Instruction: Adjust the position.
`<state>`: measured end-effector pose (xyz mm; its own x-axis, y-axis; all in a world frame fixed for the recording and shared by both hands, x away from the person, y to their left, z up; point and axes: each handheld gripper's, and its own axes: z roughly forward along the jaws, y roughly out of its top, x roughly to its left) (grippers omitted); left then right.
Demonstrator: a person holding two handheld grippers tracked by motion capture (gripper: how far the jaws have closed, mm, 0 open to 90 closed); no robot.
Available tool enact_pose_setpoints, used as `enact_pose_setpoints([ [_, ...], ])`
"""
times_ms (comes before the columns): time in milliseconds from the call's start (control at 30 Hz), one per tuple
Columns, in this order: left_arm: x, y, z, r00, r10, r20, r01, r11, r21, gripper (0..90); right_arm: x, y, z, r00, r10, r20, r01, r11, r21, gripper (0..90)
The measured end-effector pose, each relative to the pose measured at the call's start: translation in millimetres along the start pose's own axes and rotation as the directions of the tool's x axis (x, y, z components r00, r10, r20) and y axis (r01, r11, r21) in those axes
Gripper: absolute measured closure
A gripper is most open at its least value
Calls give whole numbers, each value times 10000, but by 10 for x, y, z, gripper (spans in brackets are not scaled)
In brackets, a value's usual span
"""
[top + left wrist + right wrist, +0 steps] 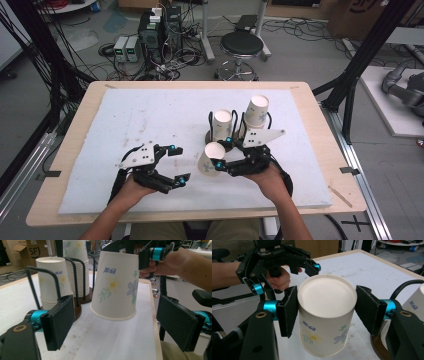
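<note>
A flowered white paper cup (210,159) (115,287) (325,315) is held upside down and tilted, its rim just over the white mat (150,115). My right gripper (220,154) (327,310) is shut on it, one pad against each side near the cup's base. My left gripper (180,163) (117,322) stands open just left of the cup, with nothing between its pads. Behind the cup, two stacks of the same cups (222,124) (256,111) (50,282) (77,262) sit upside down in a black wire holder on a dark round base (77,310).
The mat covers most of a wooden table (320,150). A black stool (241,47), electronics boxes (160,30) and cables lie on the floor beyond the far edge. Black frame posts (367,50) rise at both sides.
</note>
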<state>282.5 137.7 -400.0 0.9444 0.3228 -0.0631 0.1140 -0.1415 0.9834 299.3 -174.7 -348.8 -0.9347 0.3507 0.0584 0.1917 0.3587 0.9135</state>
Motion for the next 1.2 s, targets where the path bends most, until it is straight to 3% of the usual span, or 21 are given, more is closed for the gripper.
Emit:
enact_pose_setpoints([
  [233, -29, -3, 243, 9993, 138, 344, -146, 9996, 230, 154, 27, -2, 48, 9999, 52, -157, -50, 9999, 107, 382],
  [533, -27, -38, 413, 9996, 153, 233, -162, 9991, 399, 154, 43, -8, 63, 9996, 46, -285, -43, 9999, 96, 382],
  [900, -37, -90, 479, 9991, 153, 383, -175, 9982, 574, 169, 63, 4, 77, 9987, 149, -495, -150, 9999, -6, 382],
  [1200, -31, -105, 464, 9985, 285, 458, -314, 9974, 644, 262, 61, 1, 79, 9979, 241, -609, -246, 9997, -78, 383],
])
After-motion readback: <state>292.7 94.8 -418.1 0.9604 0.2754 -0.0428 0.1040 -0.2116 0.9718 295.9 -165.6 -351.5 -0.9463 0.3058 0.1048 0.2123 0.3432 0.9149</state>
